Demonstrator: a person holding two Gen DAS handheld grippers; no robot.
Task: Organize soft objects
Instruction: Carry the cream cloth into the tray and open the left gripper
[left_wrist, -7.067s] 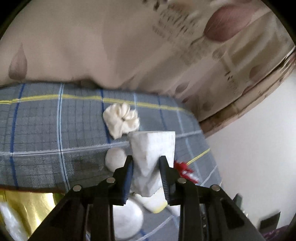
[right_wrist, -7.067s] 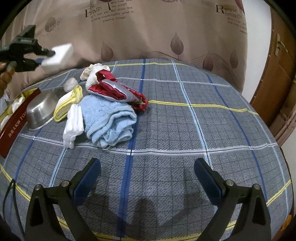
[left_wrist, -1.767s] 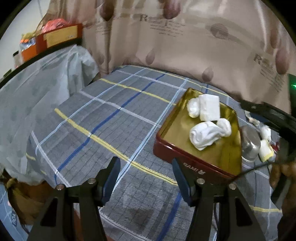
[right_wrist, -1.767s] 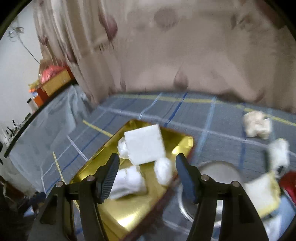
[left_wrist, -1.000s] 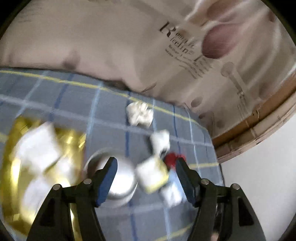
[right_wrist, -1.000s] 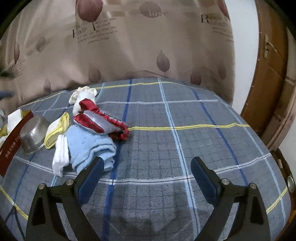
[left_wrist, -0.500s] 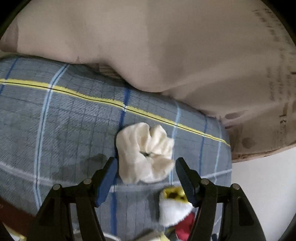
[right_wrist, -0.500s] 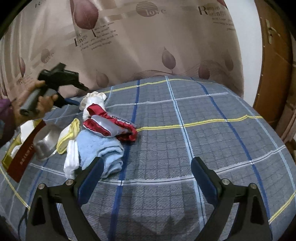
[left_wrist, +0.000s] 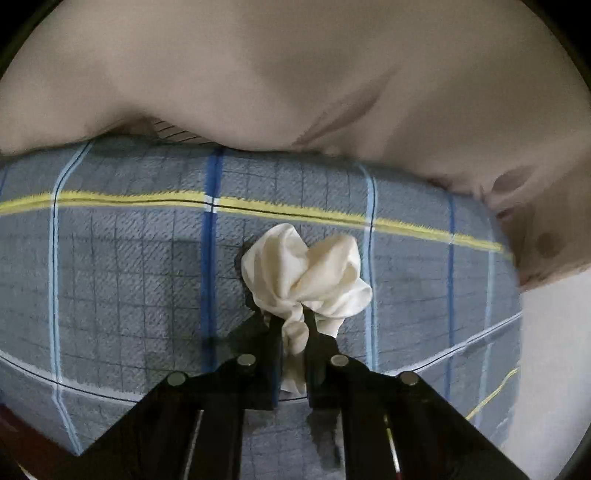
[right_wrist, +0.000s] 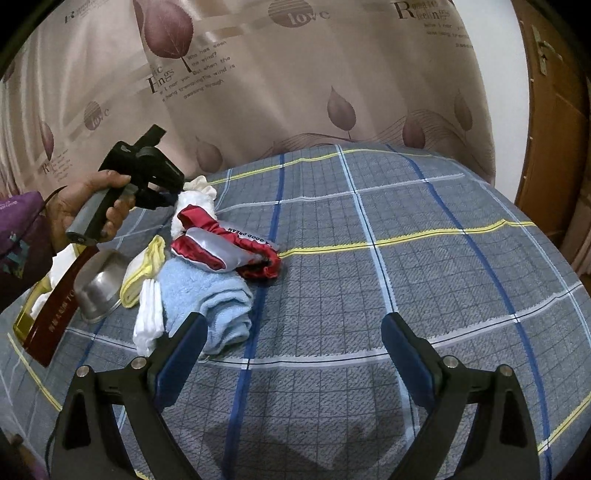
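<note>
My left gripper is shut on a crumpled cream-white cloth near the far edge of the plaid blue-grey cover. In the right wrist view the left gripper sits at the cream cloth, at the far end of a pile: a red and grey satin pouch, a light blue towel, a white sock and a yellow-edged cloth. My right gripper is open and empty, low over the cover in front of the pile.
A steel bowl sits left of the pile. Beside it is a red tin with a gold inside holding white soft items. A beige leaf-print curtain hangs behind the bed. A wooden door is at the right.
My left gripper has closed on the cream cloth that lay between its open jaws half a second ago. The right gripper has stayed open and nearly still.
</note>
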